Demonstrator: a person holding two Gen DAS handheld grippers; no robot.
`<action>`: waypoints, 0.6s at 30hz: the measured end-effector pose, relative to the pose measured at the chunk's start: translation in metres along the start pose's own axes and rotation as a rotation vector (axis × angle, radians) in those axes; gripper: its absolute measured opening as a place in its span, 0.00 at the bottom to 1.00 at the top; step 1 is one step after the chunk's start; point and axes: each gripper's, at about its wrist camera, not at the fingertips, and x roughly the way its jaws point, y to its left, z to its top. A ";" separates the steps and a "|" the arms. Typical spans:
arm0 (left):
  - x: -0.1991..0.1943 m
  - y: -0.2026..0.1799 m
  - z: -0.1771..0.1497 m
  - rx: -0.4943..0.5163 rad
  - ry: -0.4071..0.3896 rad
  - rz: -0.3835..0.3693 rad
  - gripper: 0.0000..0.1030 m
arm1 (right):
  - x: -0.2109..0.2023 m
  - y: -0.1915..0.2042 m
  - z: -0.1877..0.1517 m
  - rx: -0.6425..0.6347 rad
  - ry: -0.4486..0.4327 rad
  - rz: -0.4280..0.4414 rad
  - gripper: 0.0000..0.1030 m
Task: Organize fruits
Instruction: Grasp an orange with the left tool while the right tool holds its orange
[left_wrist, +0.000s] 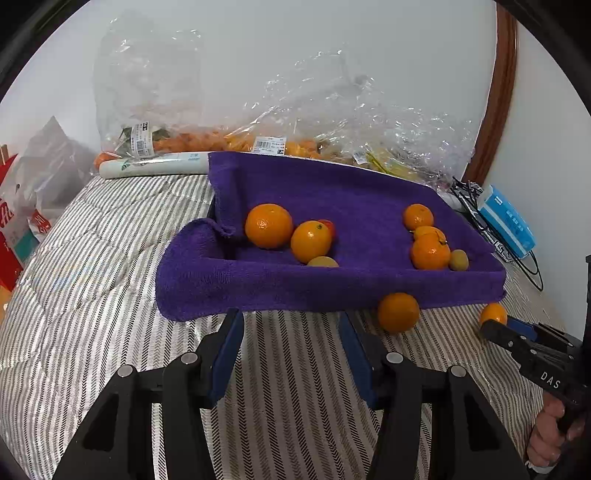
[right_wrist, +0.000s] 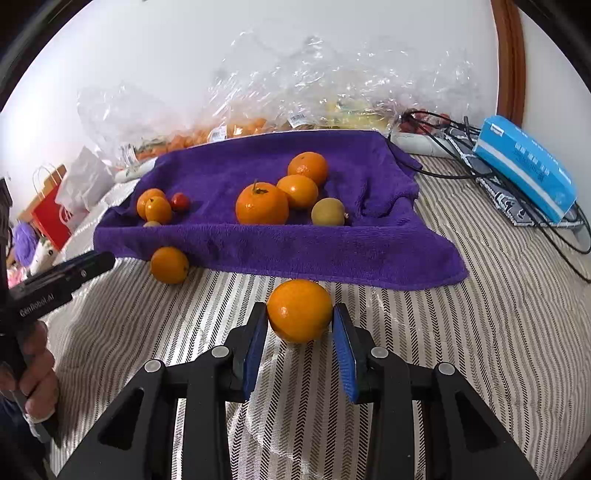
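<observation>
A striped bedspread (right_wrist: 498, 332) covers the bed. Against the white wall (left_wrist: 258, 44) lies a heap of crinkled clear plastic bags (right_wrist: 295, 74) with price labels. A white roll (left_wrist: 155, 166) with green print lies in front of them at the left. To the right, a blue tissue pack (right_wrist: 524, 166) rests on a patterned dark cloth (right_wrist: 506, 199), with black cables (right_wrist: 565, 236) looping around it. A brown wooden frame (left_wrist: 495, 92) runs up the wall. Far left stand a red paper bag (right_wrist: 51, 214) and a white bag (right_wrist: 85, 181) beside it.
</observation>
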 end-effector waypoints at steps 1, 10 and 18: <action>0.001 0.001 0.000 -0.004 0.004 -0.001 0.50 | 0.000 -0.001 0.000 0.006 0.001 0.007 0.35; 0.005 0.004 -0.001 -0.016 0.025 0.002 0.50 | 0.005 -0.007 0.000 0.034 0.021 0.031 0.35; 0.007 0.001 0.000 -0.007 0.027 0.009 0.50 | 0.006 -0.007 0.000 0.034 0.025 0.046 0.35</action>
